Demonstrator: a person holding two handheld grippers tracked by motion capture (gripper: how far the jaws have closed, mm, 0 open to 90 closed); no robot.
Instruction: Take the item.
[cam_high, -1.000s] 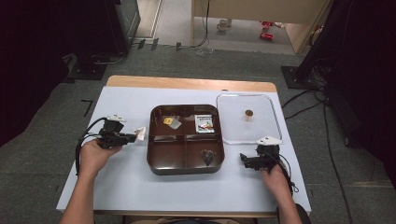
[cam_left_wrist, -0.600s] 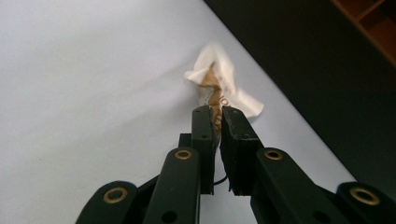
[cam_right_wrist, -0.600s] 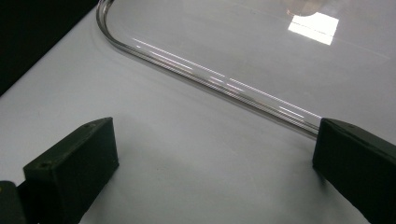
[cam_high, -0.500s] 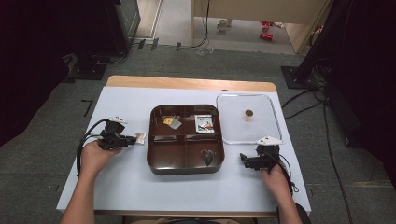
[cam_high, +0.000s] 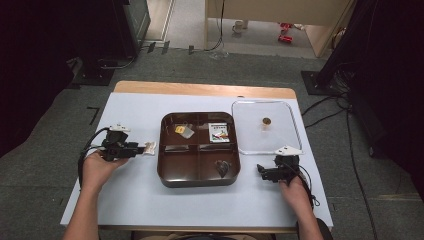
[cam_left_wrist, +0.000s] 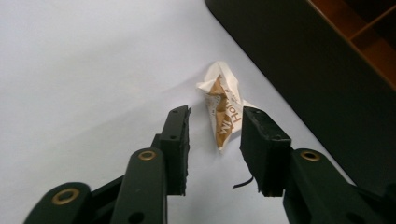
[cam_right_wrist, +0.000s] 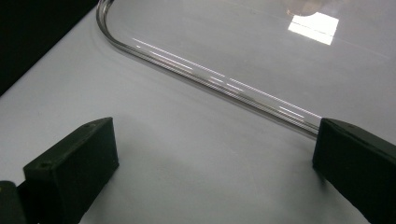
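Observation:
A small crumpled white-and-brown packet (cam_left_wrist: 223, 109) lies on the white table just left of the dark brown tray (cam_high: 199, 184). My left gripper (cam_left_wrist: 215, 114) points at it. The jaws have just been opening, and the packet's near end lies between the fingertips (cam_left_wrist: 177, 135) with a gap on each side. In the high view the left gripper (cam_high: 139, 149) sits by the packet (cam_high: 149, 147) at the tray's left wall. My right gripper (cam_high: 260, 171) rests on the table right of the tray, open wide and holding nothing. Ahead of the right gripper (cam_right_wrist: 212, 140) is the clear lid's rim (cam_right_wrist: 210, 79).
The tray has several compartments: a yellow-and-white packet (cam_high: 182, 130) at back left, a printed sachet (cam_high: 218, 133) at back right, a dark heart-shaped piece (cam_high: 222, 167) at front right. The clear lid (cam_high: 250, 145) with a small brown knob (cam_high: 266, 121) lies right of the tray.
The left jaws have parted from the white packet, which now lies loose on the table. Both hands have hardly shifted.

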